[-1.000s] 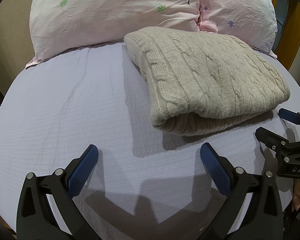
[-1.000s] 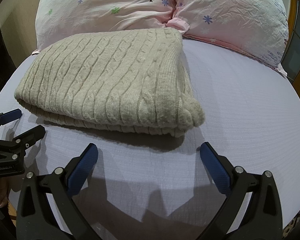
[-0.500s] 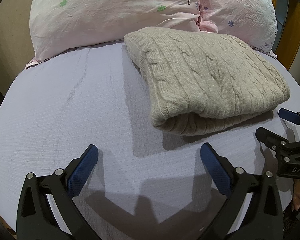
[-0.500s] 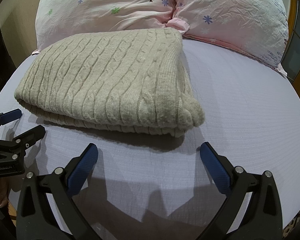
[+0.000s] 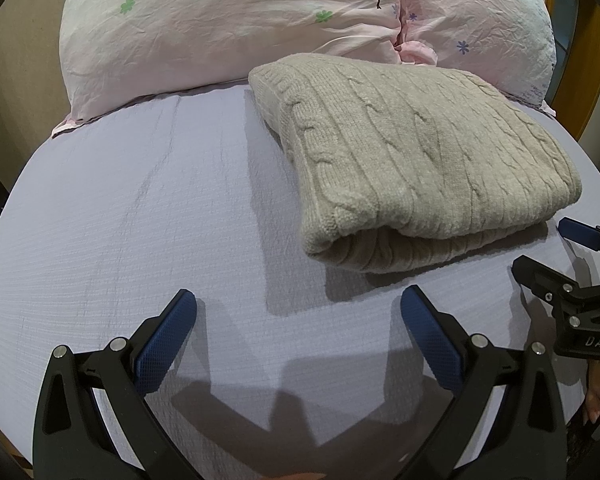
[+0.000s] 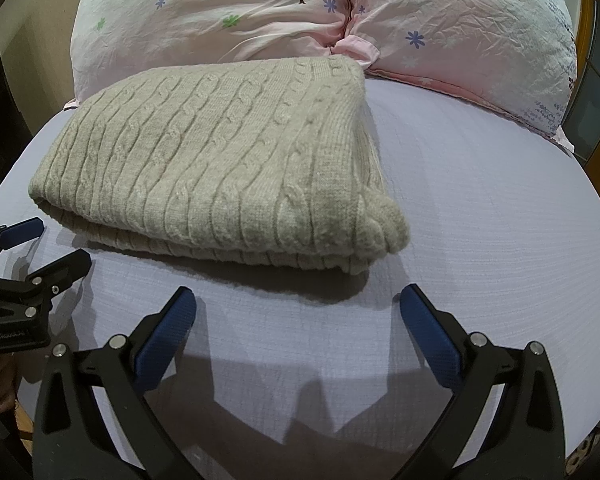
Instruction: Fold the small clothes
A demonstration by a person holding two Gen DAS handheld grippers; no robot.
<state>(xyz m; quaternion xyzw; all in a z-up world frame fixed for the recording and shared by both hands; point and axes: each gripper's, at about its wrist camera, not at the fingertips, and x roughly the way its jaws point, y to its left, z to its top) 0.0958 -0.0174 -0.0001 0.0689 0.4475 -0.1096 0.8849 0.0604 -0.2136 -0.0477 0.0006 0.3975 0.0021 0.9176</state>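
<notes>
— on the lavender sheet [image 5: 140, 220], a little beyond both tools, the knit sweater [image 5: 420, 152] lies folded into a thick block, its far edge almost at the pink pillows [image 5: 228, 24]

— what step do you make it?

— i'd judge the fold done. my left gripper [image 5: 298, 312] and right gripper [image 6: 298, 312] both hover just short of its near edge, jaws spread wide, nothing between them

— anything left to tidy?

— maybe. from my right view the near right corner bulges into a rounded lump [image 6: 384, 224], and the lower layer peeks out along the near edge. from the left view the near left corner shows the rolled fold open like a mouth

— next move?

— if anything, a light press on that lump or a squaring nudge; the knit looks soft and thick, so i'd expect it to spring back. otherwise pull away and leave it

— how does it look?

— beige cable knit, fuzzy, ribbed lines running near to far
</notes>
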